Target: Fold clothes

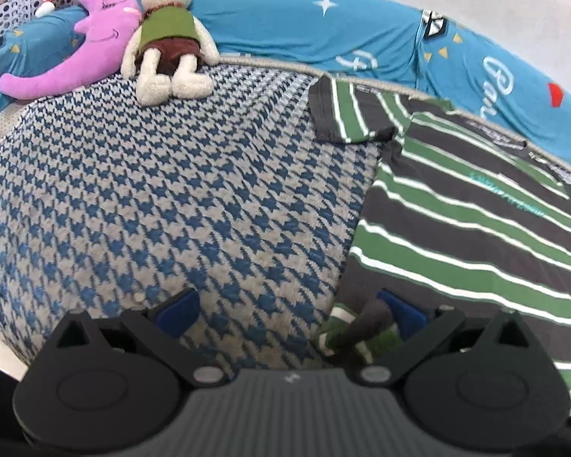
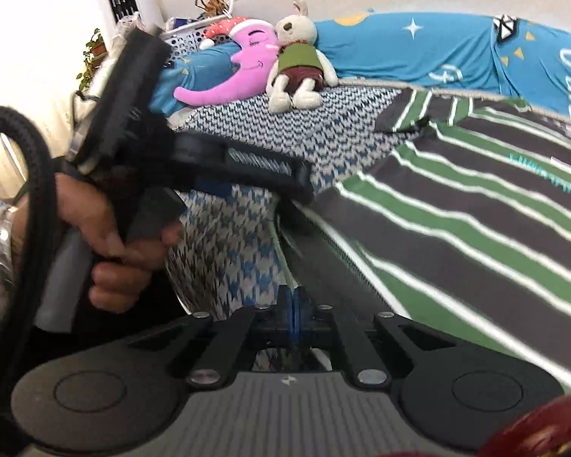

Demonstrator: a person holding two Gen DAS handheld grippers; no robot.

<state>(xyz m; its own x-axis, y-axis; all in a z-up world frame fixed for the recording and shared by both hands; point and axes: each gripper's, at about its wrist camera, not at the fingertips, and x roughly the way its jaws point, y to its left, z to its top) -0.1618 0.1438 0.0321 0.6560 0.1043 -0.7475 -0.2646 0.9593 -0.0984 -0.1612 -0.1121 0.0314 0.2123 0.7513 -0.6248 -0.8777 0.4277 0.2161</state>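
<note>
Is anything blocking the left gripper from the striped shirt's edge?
No. The left gripper is open, the striped shirt hem bunched against its right finger. The rabbit plush sits far off.

A home bedroom: plush rabbit (image 1: 167,34), houndstooth bedspread (image 1: 152,198).

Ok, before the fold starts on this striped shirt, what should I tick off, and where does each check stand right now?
1. Right tool shut on the striped shirt hem: ok, pads together on fabric.
2. Left tool gripping the shirt: not ok, open, with a bunched corner lying against one blue pad.
3. Shirt flat on the houndstooth blanket: ok, except the sleeve, which lies creased.
4. Plush rabbit and pink plush clear of the shirt: ok.
5. Far edge of the shirt: cannot tell, out of frame.
</note>
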